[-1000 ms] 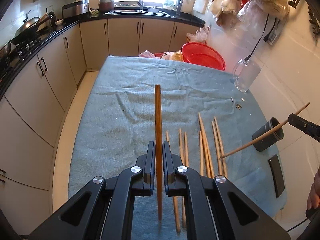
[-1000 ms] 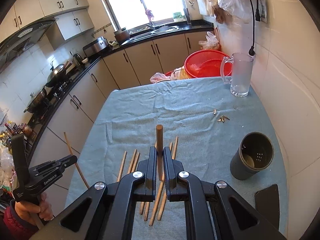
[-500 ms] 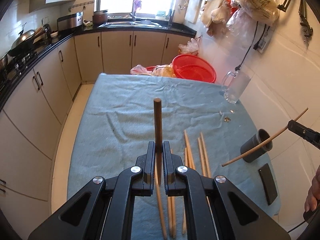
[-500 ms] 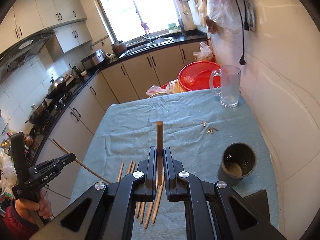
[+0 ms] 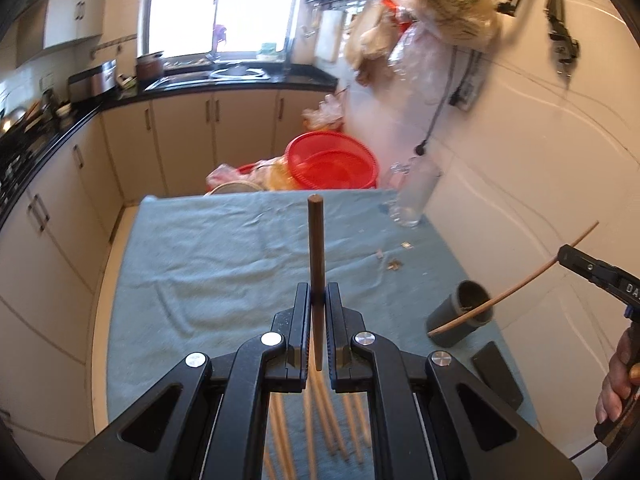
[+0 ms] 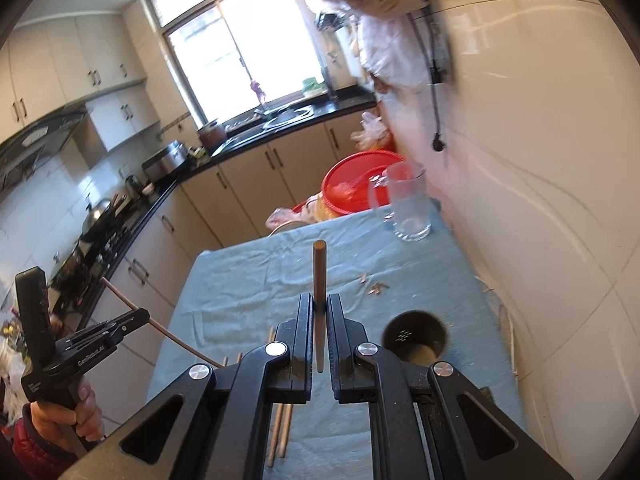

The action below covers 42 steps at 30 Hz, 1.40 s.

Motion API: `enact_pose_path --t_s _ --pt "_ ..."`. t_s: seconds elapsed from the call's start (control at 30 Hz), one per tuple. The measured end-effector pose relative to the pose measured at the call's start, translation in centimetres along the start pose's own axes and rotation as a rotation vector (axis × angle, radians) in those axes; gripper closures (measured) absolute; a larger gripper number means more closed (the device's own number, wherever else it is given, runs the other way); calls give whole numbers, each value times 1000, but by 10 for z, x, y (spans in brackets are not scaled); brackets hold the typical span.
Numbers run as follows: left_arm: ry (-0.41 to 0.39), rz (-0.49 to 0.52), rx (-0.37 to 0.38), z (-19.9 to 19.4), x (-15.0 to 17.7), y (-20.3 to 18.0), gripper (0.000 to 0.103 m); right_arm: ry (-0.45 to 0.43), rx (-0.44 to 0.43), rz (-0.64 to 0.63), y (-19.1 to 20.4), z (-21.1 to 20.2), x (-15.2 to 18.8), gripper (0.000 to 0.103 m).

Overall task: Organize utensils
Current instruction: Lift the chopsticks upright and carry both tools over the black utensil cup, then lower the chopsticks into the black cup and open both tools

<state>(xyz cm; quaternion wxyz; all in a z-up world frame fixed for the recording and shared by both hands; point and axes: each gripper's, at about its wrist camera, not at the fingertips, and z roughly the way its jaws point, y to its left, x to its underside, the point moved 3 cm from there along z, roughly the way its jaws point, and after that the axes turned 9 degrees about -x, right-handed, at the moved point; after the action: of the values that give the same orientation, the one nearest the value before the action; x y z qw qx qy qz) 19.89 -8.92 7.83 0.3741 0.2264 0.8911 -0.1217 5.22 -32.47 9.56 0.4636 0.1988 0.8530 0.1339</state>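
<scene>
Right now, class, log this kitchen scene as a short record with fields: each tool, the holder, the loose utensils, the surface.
left tool: shut on a dark chopstick
right tool: shut on a chopstick
holder: dark cylindrical cup, upright, no chopsticks inside
loose chopsticks: lying on the cloth
surface: blue-green cloth over the table

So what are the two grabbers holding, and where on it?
Each holds one chopstick. The left gripper pinches its chopstick near the lower end; the right gripper pinches its chopstick the same way.
</scene>
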Motion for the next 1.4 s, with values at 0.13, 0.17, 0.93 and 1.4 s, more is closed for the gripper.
enact_pose_path --t_s 0.13,0.17,0.93,1.4 --pt "-18 26 45 -3 -15 -25 97 -42 24 31 -17 -20 -11 96" --pt "-25 32 58 -5 -19 -32 97 -53 31 37 -22 -25 -14 96" --pt "13 172 265 21 -60 -191 97 10 103 100 -95 -21 -24 96" --pt "175 178 204 99 -32 -205 97 168 99 168 -127 39 -9 96"
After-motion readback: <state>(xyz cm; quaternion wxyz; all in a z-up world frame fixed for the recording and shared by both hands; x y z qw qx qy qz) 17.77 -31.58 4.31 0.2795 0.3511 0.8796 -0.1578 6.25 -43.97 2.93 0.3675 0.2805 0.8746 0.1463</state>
